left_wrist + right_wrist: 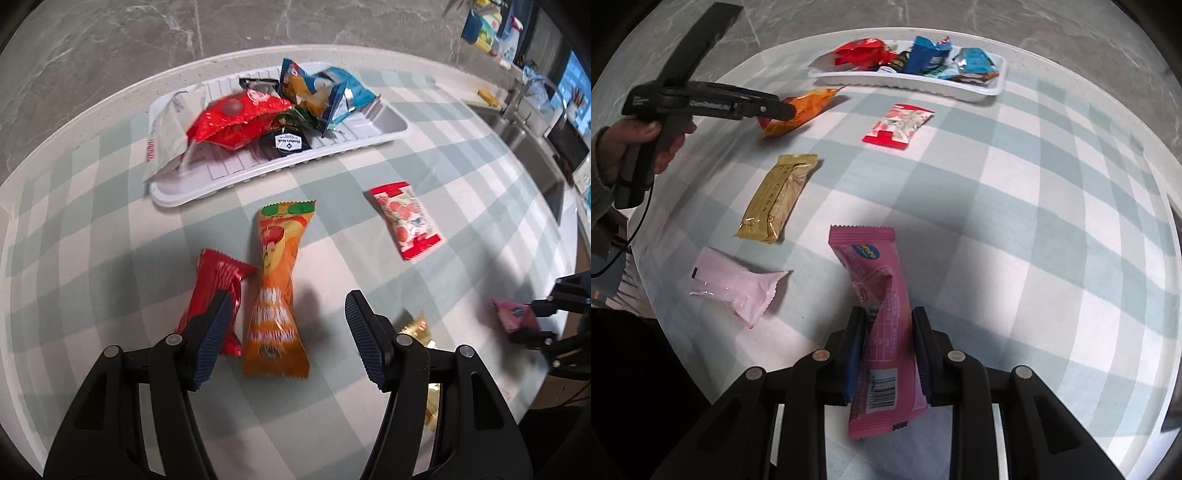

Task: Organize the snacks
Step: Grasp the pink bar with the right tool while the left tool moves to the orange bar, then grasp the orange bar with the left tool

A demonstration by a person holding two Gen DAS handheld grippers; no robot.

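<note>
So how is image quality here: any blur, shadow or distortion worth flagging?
Left wrist view: fisheye bends the checked tablecloth; orange packet and pink packet are motion-smeared. Right wrist view: sharper, with the right gripper shadowing the cloth around it.

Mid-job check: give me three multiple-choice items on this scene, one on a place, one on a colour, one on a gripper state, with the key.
1. Where does the gold bar lie?
A. in the tray
B. on the checked cloth
C. in the left gripper

2. What colour is the wrapper in the right gripper?
A. pink
B. blue
C. green

3. How does the left gripper stand?
A. shut on the red pack
B. shut on nothing
C. open over the orange pack

Key: 1 B, it lies flat on the cloth, apart from the tray. 2 A, the pink bar sits clamped between the pads. 3 C, the fingers stand wide apart with the orange pack between them.
</note>
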